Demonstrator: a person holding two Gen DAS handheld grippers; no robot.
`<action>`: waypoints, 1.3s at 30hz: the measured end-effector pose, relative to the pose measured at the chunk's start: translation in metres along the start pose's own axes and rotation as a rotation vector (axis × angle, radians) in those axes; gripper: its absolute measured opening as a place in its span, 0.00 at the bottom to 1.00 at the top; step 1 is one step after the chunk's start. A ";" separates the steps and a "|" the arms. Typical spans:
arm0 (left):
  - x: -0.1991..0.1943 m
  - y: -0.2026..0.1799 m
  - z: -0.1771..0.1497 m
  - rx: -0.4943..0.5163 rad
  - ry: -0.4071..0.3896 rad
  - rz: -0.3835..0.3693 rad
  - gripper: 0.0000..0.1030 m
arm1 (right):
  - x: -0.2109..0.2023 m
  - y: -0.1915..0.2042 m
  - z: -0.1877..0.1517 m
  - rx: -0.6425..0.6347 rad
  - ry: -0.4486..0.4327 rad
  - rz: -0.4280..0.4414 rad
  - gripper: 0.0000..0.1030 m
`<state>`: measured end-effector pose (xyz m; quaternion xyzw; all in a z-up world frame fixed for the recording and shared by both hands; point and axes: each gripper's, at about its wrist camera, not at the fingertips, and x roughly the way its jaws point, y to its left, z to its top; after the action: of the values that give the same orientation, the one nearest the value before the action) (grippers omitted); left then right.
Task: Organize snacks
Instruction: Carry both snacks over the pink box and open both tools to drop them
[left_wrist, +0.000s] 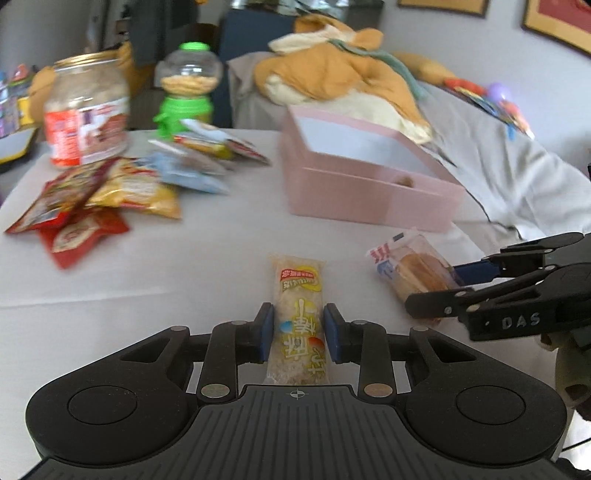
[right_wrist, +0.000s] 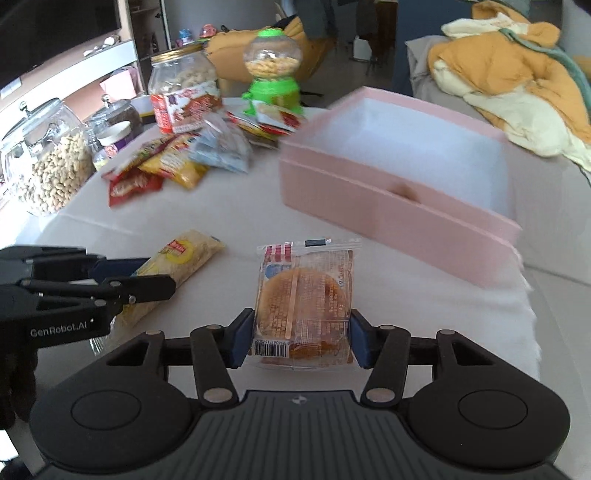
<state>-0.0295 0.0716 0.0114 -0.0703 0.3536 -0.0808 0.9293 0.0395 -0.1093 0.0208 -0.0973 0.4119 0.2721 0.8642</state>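
Snack pile (right_wrist: 173, 162) at far left of worktop (left_wrist: 184, 266) is motion-blurred, labels unreadable. Left claw (left_wrist: 298, 330) is clamped on rice-cracker stick (left_wrist: 298, 321), near end hidden by claw body. Right claw (right_wrist: 303, 334) is clamped on clear-wrapped cake pkt (right_wrist: 304, 302). Pink box (right_wrist: 399, 170) stands beyond, open-topped, bare worktop between.

"DAS" on right gripper (left_wrist: 458, 293), "GenRobot.AI" on left gripper (right_wrist: 147, 277)

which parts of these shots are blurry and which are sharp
Left wrist view: the snack bar between the left gripper fingers is sharp; the chip bag pile, labelled jar and pink box are smeared. Right wrist view: the wrapped cake in the right gripper is crisp; the pink box is motion-blurred.
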 end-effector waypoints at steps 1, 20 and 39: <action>0.002 -0.004 0.001 0.007 0.006 -0.001 0.33 | -0.001 -0.004 -0.004 0.005 0.001 -0.005 0.52; 0.009 -0.018 -0.001 0.085 0.037 0.024 0.34 | -0.027 -0.032 -0.005 0.058 -0.115 0.009 0.53; 0.107 -0.053 0.173 -0.166 -0.175 -0.171 0.31 | -0.083 -0.101 0.007 0.124 -0.290 -0.070 0.53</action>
<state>0.1600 0.0113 0.0805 -0.1838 0.2692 -0.1238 0.9372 0.0575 -0.2233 0.0836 -0.0177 0.2953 0.2270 0.9279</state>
